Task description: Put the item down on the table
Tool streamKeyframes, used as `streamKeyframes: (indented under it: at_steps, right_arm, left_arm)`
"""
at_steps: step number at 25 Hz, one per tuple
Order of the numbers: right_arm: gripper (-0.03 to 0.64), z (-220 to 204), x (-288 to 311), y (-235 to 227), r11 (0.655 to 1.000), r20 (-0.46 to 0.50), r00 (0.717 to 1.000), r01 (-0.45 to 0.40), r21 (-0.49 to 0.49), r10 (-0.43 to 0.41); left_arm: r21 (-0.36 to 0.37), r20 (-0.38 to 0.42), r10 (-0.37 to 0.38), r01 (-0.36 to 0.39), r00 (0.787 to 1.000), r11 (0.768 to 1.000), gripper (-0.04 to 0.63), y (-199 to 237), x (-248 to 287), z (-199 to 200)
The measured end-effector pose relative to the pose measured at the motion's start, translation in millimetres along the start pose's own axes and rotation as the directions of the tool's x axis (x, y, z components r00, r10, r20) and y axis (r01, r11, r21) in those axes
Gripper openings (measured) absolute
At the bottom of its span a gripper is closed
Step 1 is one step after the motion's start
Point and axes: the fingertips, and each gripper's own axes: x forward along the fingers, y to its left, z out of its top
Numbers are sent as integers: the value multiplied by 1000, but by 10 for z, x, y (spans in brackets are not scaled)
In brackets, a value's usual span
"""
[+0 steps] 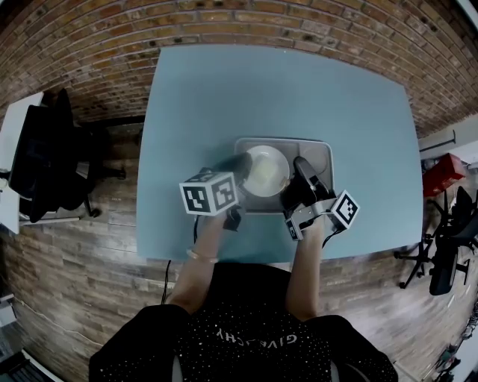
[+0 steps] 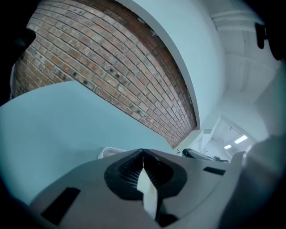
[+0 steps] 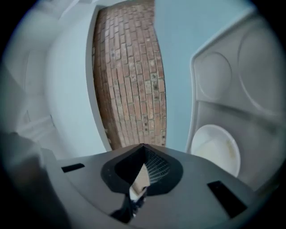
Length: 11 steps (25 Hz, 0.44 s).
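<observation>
A brick-patterned floor (image 1: 224, 19) is seen all round a pale blue desk (image 1: 224, 89), which fills the middle of the head view. A black office chair (image 1: 45, 160) is parked off the desk's left edge. Another chair (image 1: 448, 250) and a red object (image 1: 442, 173) are seen off its right edge.

A grey tray (image 1: 323, 153) is set flat on the desk, near the edge closest to the person. A white bowl (image 1: 265, 170) is seated in the tray's near left compartment, and something pale yellowish is seen inside it. In the right gripper view, two further round wells are seen in the tray beyond the bowl.

The left claw (image 2: 143, 154) is held at the bowl's left side with its jaws pressed together at the tips, and the tray's rim is seen just past them. The right claw (image 3: 143, 147) is held at the tray's near right side, with its jaws likewise closed tip to tip. Neither the tray nor the bowl is gripped by either claw. A pale sliver is seen in the recess behind each pair of tips; what it is cannot be told.
</observation>
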Motion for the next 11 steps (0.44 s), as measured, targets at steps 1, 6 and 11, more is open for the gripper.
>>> streamKeyframes:
  at_steps: [1,6,11]
  right_arm:
    - [12,-16,9,-25,994,-11,998,53,-99,-55]
    - [12,-57,47,-156,779,57,961,252,-574,-269]
    - [12,-166,49,-346,431,154,903,335,-838,-401]
  left_arm:
    - [27,4,11,-12,1000,1000,11,-8,-5,4]
    - [219,75,73,-88,994,972,11,-122,-24,93]
    - [353,137,127,-169,982,920,11,-164,-15,137]
